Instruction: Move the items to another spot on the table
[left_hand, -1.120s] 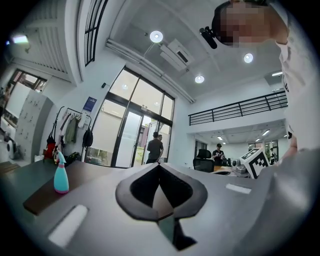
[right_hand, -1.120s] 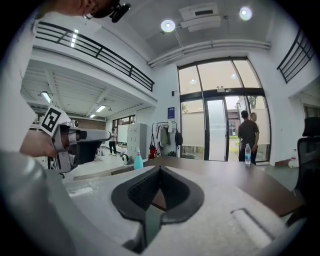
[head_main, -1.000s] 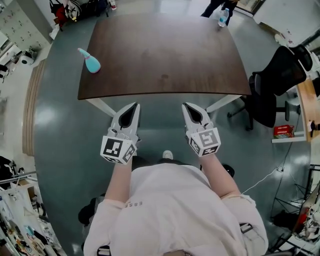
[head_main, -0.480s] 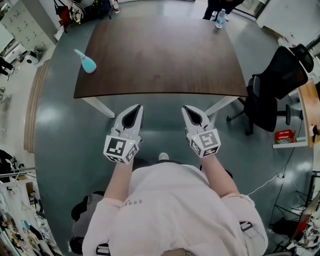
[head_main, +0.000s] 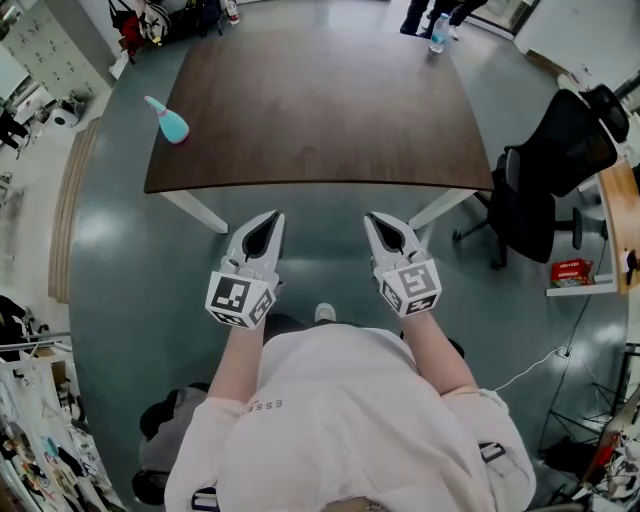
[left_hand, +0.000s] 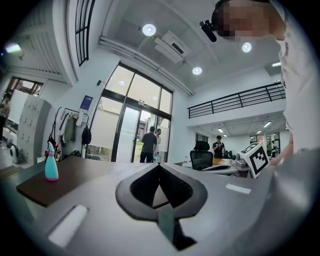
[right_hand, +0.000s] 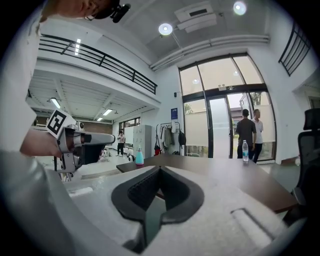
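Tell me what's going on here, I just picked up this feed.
A person stands in front of a dark wooden table, holding the left gripper and the right gripper side by side just short of its near edge. Both have their jaws shut with nothing between them. A teal spray bottle stands at the table's far left and a water bottle at its far right corner. Neither is being touched, so the moving has not yet begun.
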